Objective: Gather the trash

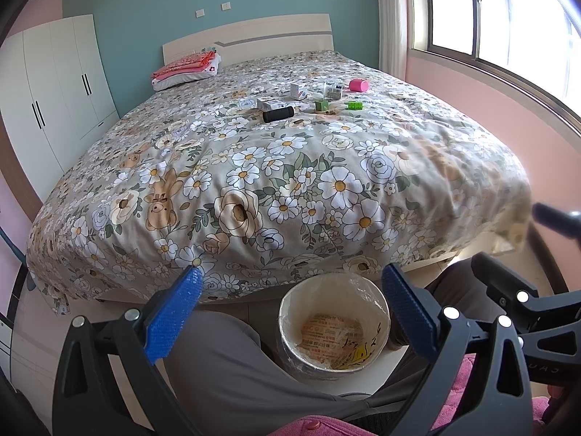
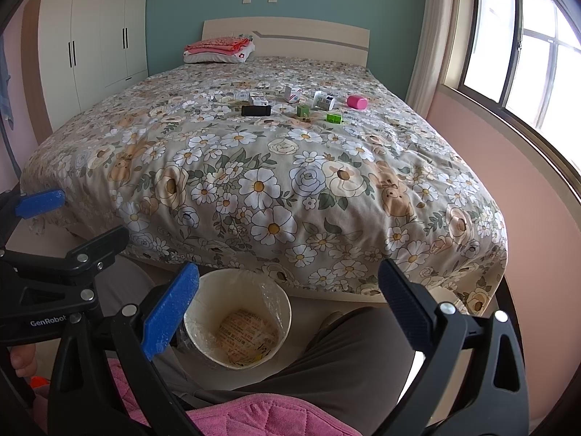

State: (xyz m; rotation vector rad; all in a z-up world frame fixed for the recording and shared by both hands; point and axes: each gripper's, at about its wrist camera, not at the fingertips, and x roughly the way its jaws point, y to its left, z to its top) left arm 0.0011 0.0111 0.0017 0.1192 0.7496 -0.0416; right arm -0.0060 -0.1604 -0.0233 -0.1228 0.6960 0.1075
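Several trash items lie mid-bed on the floral quilt [image 1: 290, 167]: a black cylinder [image 1: 278, 113], white boxes [image 1: 299, 91], green boxes [image 1: 322, 105] and a pink cup [image 1: 358, 85]. They also show in the right wrist view, black cylinder [image 2: 256, 110], pink cup [image 2: 357, 101], green box [image 2: 334, 118]. A cream bin [image 1: 334, 323] with a clear liner stands on the floor at the bed's foot, also in the right wrist view [image 2: 238, 318]. My left gripper [image 1: 292, 309] is open and empty above the bin. My right gripper [image 2: 288, 301] is open and empty beside it.
Folded pink bedding [image 2: 218, 49] lies by the headboard. A white wardrobe [image 2: 94, 40] stands left, a window [image 2: 526, 54] and pink wall right. The person's grey-trousered legs [image 1: 232, 359] flank the bin.
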